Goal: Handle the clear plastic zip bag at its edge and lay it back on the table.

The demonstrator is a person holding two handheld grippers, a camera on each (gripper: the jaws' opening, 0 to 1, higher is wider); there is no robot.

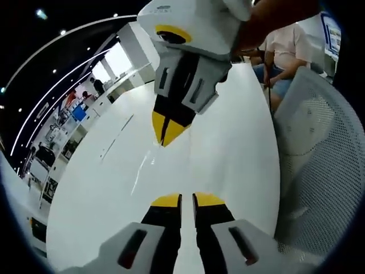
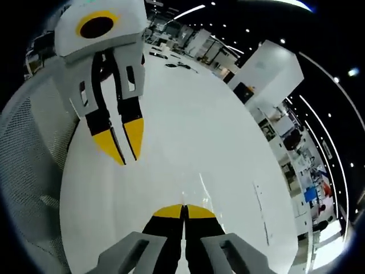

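Left tool [image 1: 187, 198]: its two yellow-tipped jaws rise from the bottom of the left gripper view with a narrow slit between them. White tabletop shows through the slit and nothing is visibly held. In the right gripper view the same tool [image 2: 129, 160] enters from the upper left, points down at the tabletop, and its tips stand slightly apart.
Right tool [image 2: 183, 208]: the jaws are pressed together, with only a thin dark seam between the yellow tips. In the left gripper view it [image 1: 165, 140] comes down from the top, tips closed to a single point just above the tabletop.
Clear plastic zip bag [image 1: 145, 165]: seen only as faint glinting lines on the tabletop, between the two tools. In the right gripper view the bag [image 2: 204, 185] shows as pale streaks just beyond the right tool's tips. Its full outline cannot be made out, nor whether either tool touches its edge.
Tabletop [image 1: 228, 142]: white and glossy, and it runs away from both tools.
Mesh chair [image 1: 325, 171]: grey, and it stands beside the tabletop's edge.
Person [image 1: 285, 51]: seated beyond the chair, at the far end of the tabletop.
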